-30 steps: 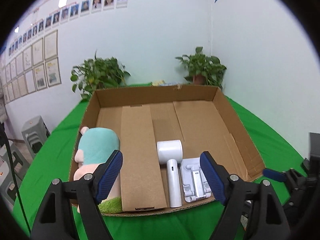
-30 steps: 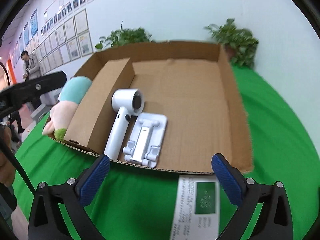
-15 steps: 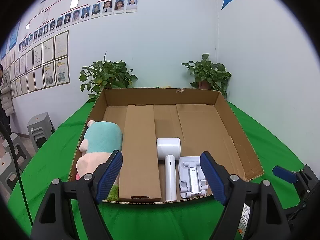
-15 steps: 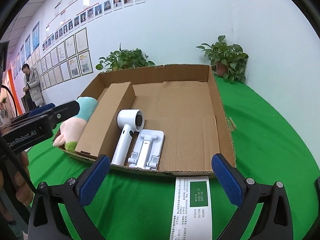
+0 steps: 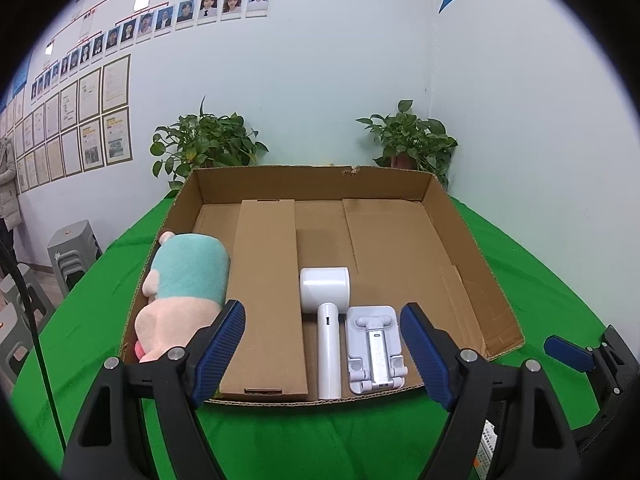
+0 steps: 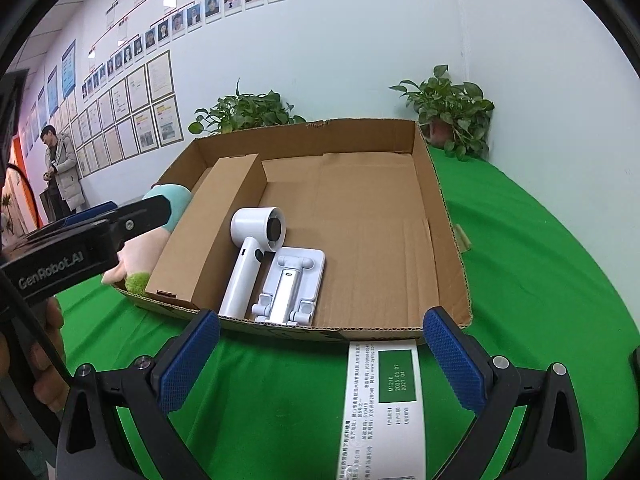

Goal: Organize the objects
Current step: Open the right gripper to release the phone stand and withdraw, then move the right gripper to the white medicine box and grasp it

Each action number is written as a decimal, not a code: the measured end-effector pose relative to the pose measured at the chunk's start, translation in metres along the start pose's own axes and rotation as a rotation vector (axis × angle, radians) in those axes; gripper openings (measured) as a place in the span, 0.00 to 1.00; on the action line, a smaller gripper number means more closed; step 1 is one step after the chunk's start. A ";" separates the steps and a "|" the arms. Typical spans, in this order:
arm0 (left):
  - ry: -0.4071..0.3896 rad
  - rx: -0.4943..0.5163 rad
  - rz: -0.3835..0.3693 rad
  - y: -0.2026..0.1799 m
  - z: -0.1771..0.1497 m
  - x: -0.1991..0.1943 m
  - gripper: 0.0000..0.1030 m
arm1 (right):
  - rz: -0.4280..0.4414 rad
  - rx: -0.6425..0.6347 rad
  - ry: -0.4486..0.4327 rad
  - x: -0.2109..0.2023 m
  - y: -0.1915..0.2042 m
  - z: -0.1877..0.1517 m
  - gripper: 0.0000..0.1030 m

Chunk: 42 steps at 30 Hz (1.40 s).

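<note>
— Grippers first: what are yours doing?

— Your left gripper point(image 5: 322, 354) is spread wide and grasps nothing; its blue pads point(image 5: 219, 352) frame the lower middle of the left wrist view, in front of the near wall of the cardboard box point(image 5: 452, 216). Your right gripper point(image 6: 320, 360) is just as wide apart and empty, low in the right wrist frame, over the green tablecloth point(image 6: 540, 280).

— Where do the things sit?

— Inside the box, a closed brown carton point(image 5: 264, 292) lies lengthwise left of centre. Left of it, the plush toy point(image 5: 180, 296), teal above and pink below, fills the narrow strip against the box's left wall. Right of the carton, your white hair dryer point(image 5: 326, 320) lies flat with its handle towards the bottom of the frame. Your white folding stand point(image 5: 374, 348) lies just beside that handle, at the near wall.

— Anything outside the box?

— Yes. In the right wrist view, a white printed package point(image 6: 384, 404) with a green label lies on the cloth between your right gripper's fingers, its far end at the box's near wall.
</note>
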<state>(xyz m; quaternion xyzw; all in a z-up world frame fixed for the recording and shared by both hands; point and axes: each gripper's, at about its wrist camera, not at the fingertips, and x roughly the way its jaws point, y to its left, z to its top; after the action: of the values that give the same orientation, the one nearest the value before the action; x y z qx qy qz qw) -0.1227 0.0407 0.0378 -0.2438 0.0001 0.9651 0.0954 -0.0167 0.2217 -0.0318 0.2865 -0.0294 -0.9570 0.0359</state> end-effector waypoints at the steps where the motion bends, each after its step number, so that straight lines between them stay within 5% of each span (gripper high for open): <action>1: 0.001 -0.004 -0.003 0.000 0.001 0.001 0.77 | -0.005 -0.002 -0.003 -0.001 -0.001 0.000 0.99; 14: 0.073 -0.039 -0.068 -0.008 -0.007 0.015 0.77 | 0.004 0.076 -0.009 -0.018 -0.020 -0.015 1.00; 27: 0.229 -0.060 -0.271 -0.029 -0.026 0.035 0.77 | 0.061 0.017 0.092 -0.033 -0.028 -0.051 1.00; 38: 0.593 -0.144 -0.410 -0.062 -0.083 0.094 0.77 | -0.025 -0.035 0.294 -0.013 -0.028 -0.107 0.99; 42: 0.642 -0.197 -0.454 -0.065 -0.097 0.103 0.76 | -0.032 -0.025 0.317 -0.008 -0.029 -0.110 0.90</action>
<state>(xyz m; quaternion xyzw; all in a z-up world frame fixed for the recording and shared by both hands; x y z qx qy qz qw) -0.1540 0.1188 -0.0934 -0.5347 -0.1163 0.7897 0.2774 0.0489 0.2474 -0.1209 0.4338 -0.0067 -0.9006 0.0285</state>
